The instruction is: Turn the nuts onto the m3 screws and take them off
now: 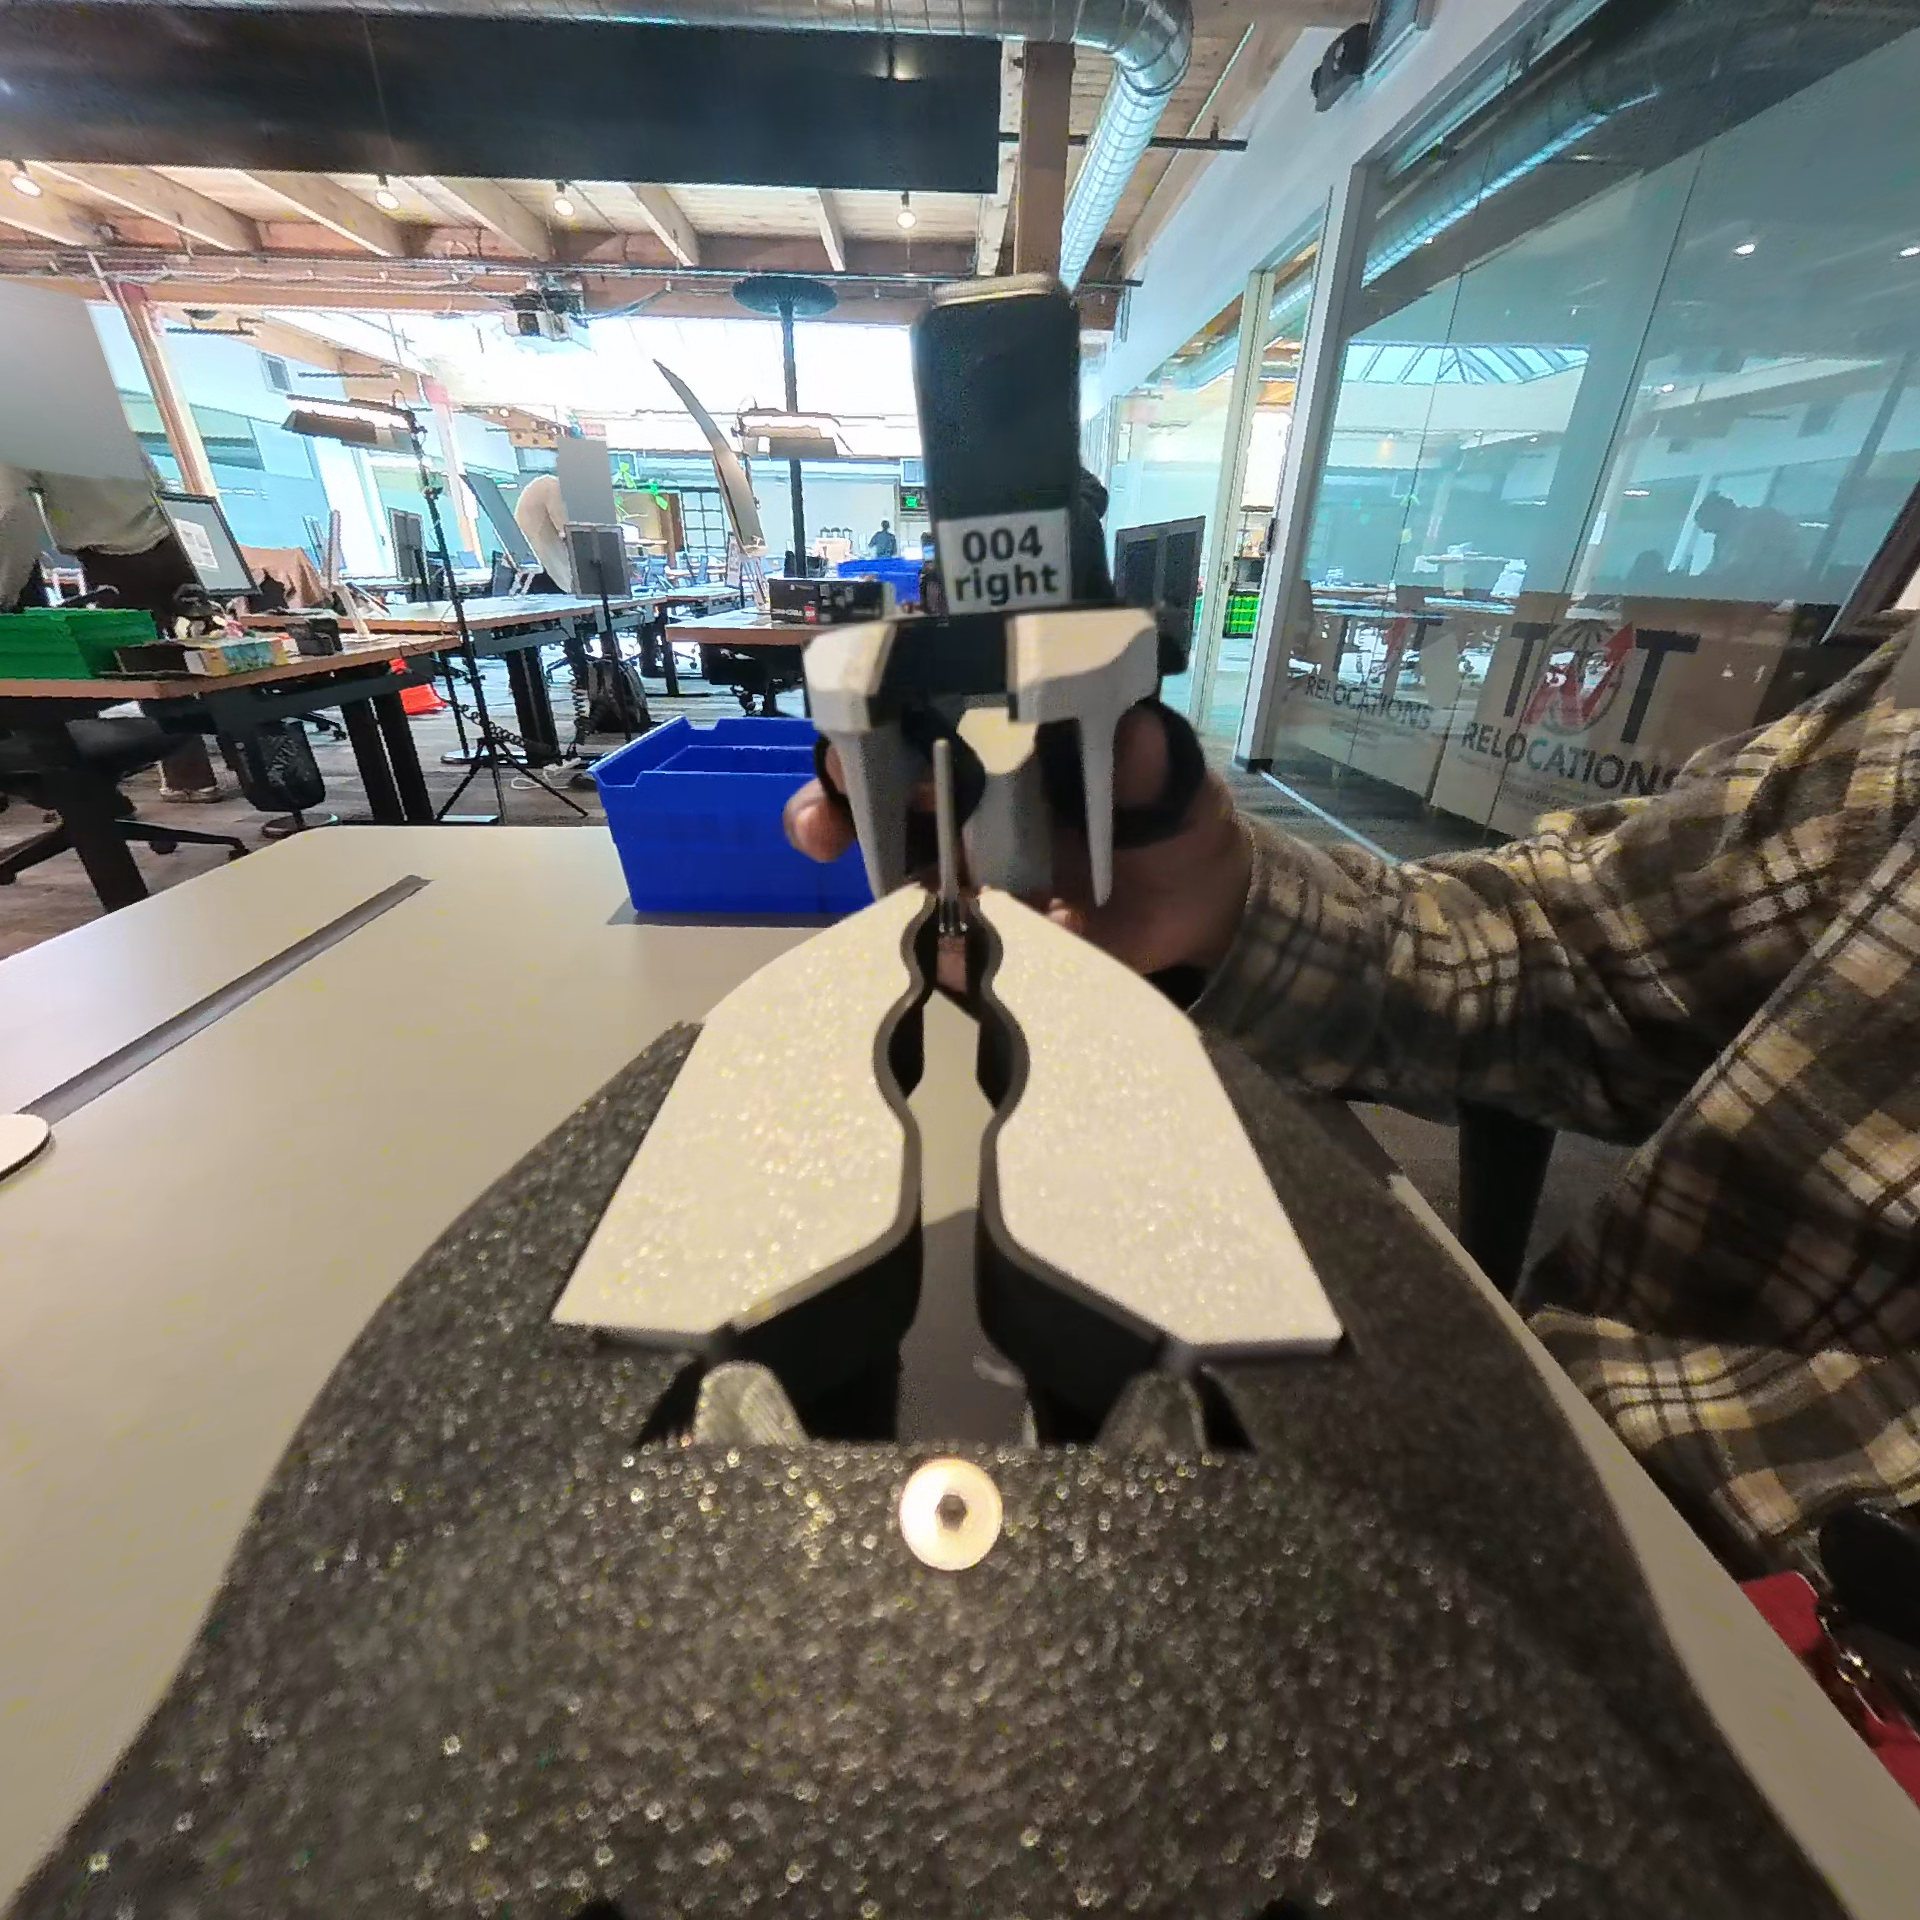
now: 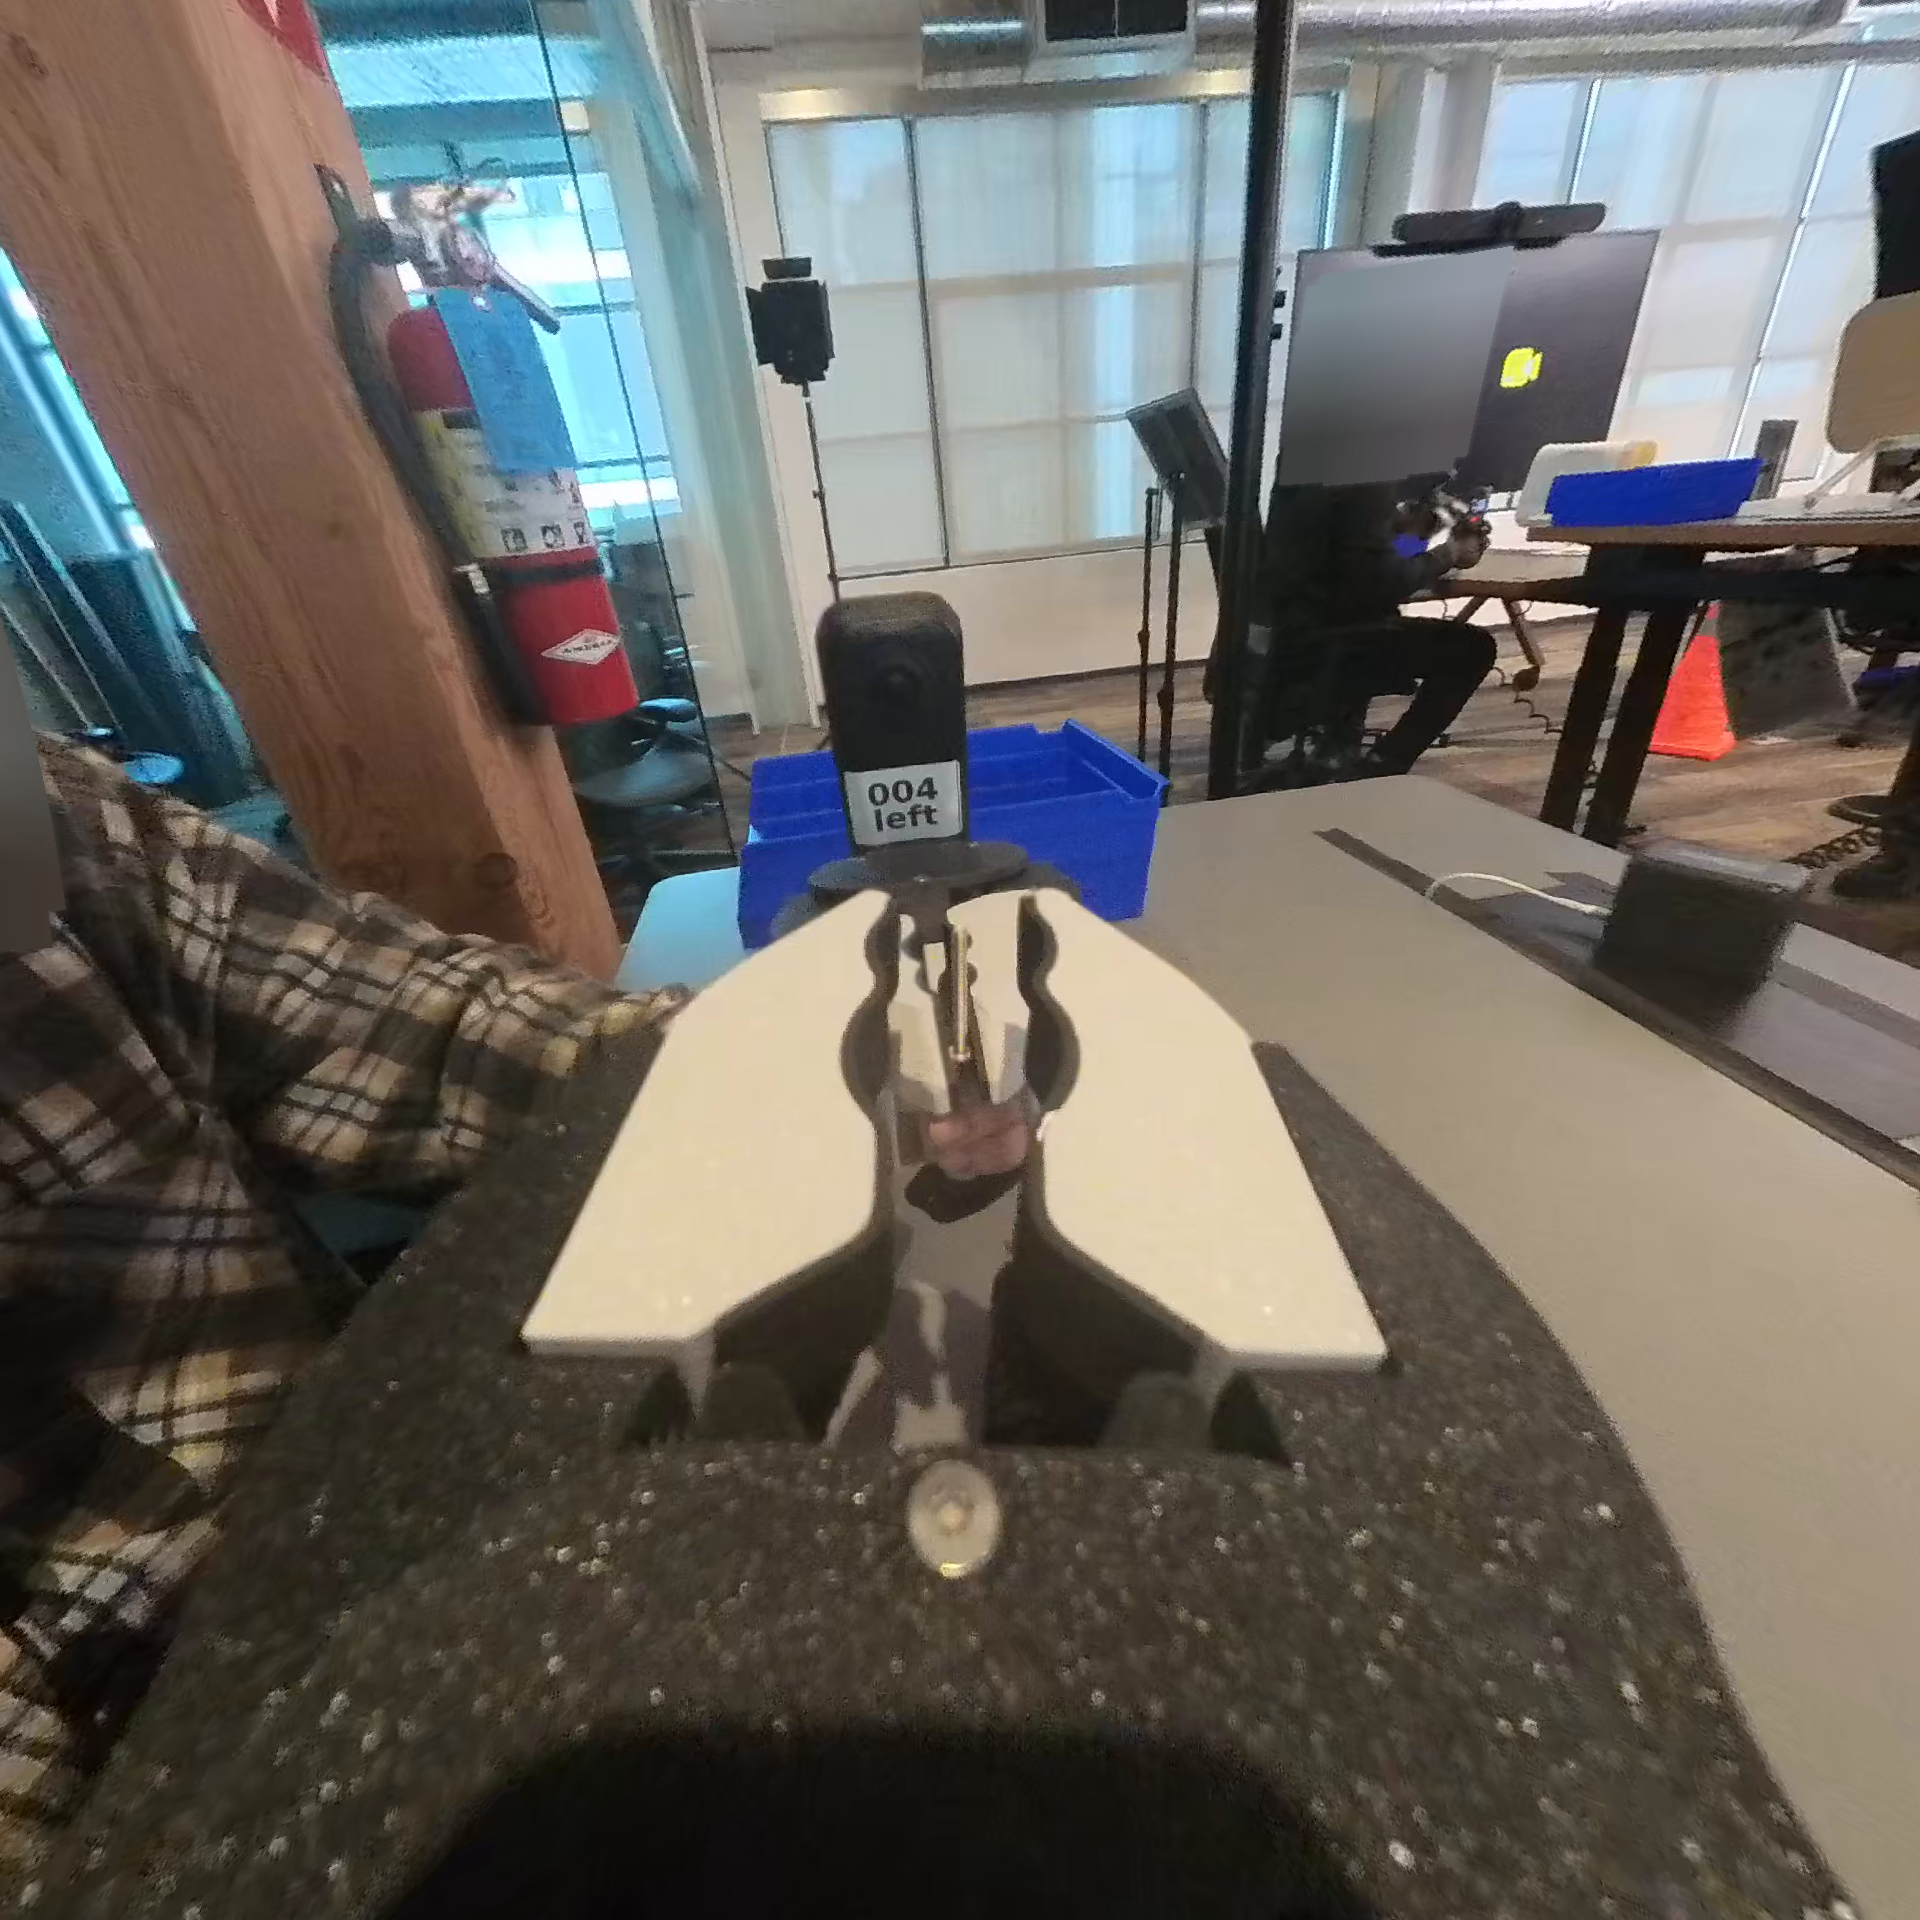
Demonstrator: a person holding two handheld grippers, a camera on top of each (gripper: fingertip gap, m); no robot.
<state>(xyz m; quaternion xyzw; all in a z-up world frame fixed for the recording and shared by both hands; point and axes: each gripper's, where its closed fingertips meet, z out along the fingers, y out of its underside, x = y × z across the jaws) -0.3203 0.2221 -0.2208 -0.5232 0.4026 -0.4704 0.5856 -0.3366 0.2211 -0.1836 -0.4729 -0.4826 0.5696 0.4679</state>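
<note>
M3 screw [image 1: 940,821]: thin, silver-grey shaft, held in the air between the two grippers, above the grey surface [image 1: 260,1091]. In the left wrist view its near end sits in the tip notch of the left gripper [image 1: 948,920], whose white jaws are together at the tips and clamped on that end. A small metal piece shows on the shaft right at the tips; too small to say whether it is the nut or the screw head.

Far end of the screw runs up into the right gripper [image 1: 987,821], which faces the left one head-on. In the right wrist view the shaft [image 2: 960,997] looks brass-tinted and lies in the gap between the right gripper's [image 2: 956,914] own jaws. Those jaws stand slightly apart along their length; cannot tell whether they bear on the shaft.

A hand [image 1: 1153,852] wraps the right gripper's handle; its plaid sleeve [image 1: 1558,987] enters from the right of the left wrist view. Each gripper carries a black camera with a white label.

Blue plastic bin [image 1: 727,821] stands on the surface behind the grippers. A small dark block [image 2: 1694,935] with a white cable sits farther off, beside a dark slot in the surface. Red fire extinguisher [image 2: 540,582] hangs on a wooden post.
</note>
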